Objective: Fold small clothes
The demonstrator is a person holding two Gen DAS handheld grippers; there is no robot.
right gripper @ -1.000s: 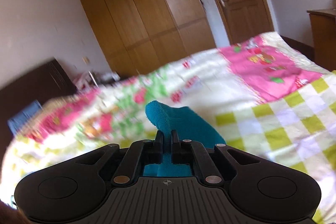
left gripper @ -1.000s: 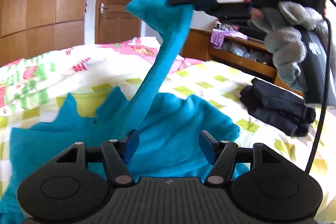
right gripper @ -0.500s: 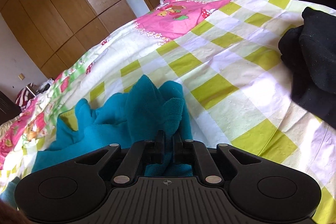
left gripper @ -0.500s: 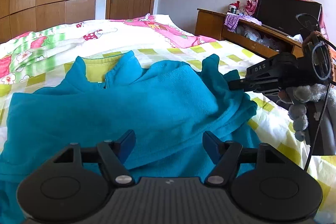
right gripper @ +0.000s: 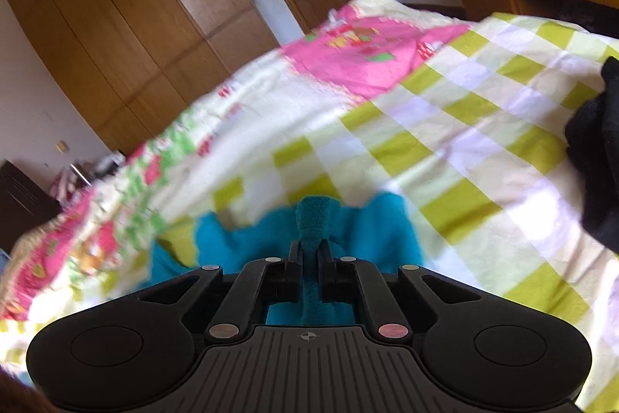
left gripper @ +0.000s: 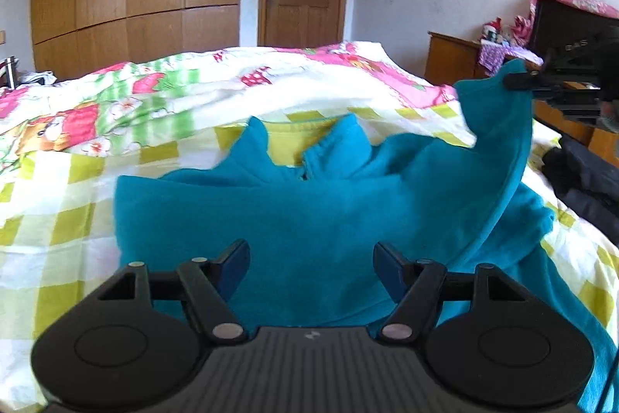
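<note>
A: Entry. Where is the garment?

B: The teal fleece top point(left gripper: 309, 211) lies spread on the bed point(left gripper: 58, 219), on the yellow-and-white checked cover, collar toward the far side. One edge of it is lifted off the bed at the right of the left wrist view.

A: Right tool?

B: The right tool point(right gripper: 309, 258) is clamped on a thin fold of the teal fleece; a strip of the cloth stands up between the two fingers, which sit nearly together. In the left wrist view the same tool point(left gripper: 518, 80) pinches the raised corner, and the fabric hangs from it in a taut ridge down to the rest of the top.

A: Left tool?

B: The left tool point(left gripper: 309, 258) has its fingers wide apart, nothing between them. It hangs over the near part of the top; I cannot tell whether it touches the cloth.

A: Anything else on the bed?

B: A dark garment point(right gripper: 595, 157) lies to the right, apart from the teal one.
</note>
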